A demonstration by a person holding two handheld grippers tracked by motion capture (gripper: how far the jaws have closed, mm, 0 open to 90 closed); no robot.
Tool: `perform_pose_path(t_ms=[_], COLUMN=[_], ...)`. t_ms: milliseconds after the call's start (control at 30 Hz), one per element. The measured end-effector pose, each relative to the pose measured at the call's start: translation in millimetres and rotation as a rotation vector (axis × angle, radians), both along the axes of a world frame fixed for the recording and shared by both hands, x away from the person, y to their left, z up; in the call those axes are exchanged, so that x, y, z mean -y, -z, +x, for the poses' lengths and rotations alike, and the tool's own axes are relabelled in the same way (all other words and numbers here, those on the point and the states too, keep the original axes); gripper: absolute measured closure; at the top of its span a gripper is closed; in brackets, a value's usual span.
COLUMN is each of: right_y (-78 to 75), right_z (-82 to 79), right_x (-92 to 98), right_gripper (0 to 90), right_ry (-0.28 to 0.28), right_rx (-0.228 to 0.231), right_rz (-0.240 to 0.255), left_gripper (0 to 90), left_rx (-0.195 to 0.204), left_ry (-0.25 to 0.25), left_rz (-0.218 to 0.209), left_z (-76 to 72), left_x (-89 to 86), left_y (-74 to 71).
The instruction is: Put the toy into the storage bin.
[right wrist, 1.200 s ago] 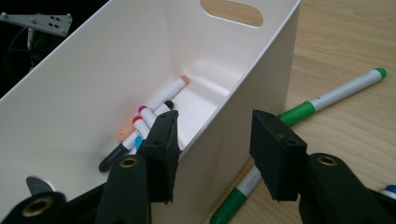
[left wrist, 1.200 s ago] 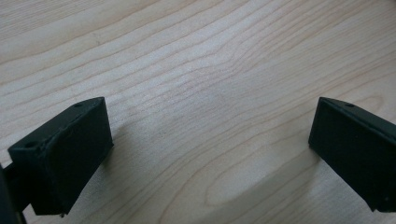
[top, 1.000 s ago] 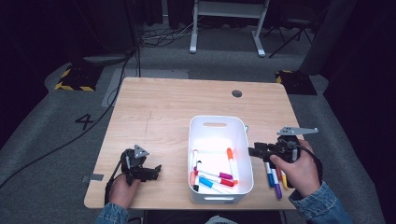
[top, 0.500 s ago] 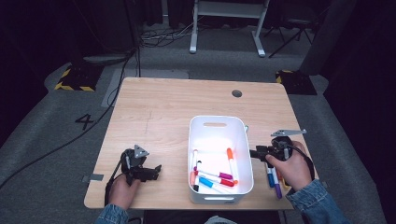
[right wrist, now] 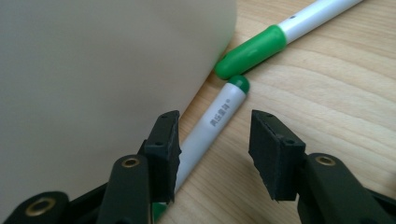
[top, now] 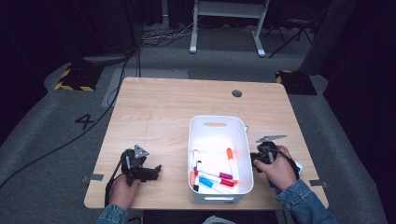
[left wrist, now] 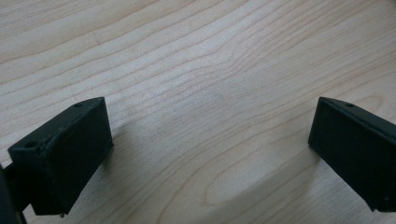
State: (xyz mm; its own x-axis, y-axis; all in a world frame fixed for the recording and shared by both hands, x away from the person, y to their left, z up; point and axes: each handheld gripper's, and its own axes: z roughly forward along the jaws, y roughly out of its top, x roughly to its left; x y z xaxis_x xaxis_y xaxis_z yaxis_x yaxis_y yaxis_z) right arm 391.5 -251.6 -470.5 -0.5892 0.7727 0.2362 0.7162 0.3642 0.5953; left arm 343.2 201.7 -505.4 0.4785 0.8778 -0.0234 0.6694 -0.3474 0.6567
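Right claw (right wrist: 212, 154) has been widening, straddling a green marker (right wrist: 210, 126) beside the white bin (right wrist: 93, 70); left claw (left wrist: 205, 154) gapes wide at eight o'clock.

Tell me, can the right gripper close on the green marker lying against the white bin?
Probably yes. The right gripper is open with the green marker between its jaws. The left jaw sits tight between the marker and the bin wall, so clearance on that side looks slim.
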Motion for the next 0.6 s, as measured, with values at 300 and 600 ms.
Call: perform_pose_path(t_ms=[300, 600], right_y=[8.9, 5.1], right_z=[-0.8, -8.5], right_x=[-5.5, 6.1], right_gripper=[55.9, 71.1], right_ry=[-0.004, 0.060], right_rx=[0.007, -0.032], right_rz=[-0.072, -0.126], left_gripper=[0.0, 0.0], left_rx=[-0.002, -0.001], left_ry=[-0.003, -0.002], left_rz=[-0.001, 0.000], left_z=[0.3, 0.4], left_x=[0.5, 0.4], left_y=[-0.1, -0.2])
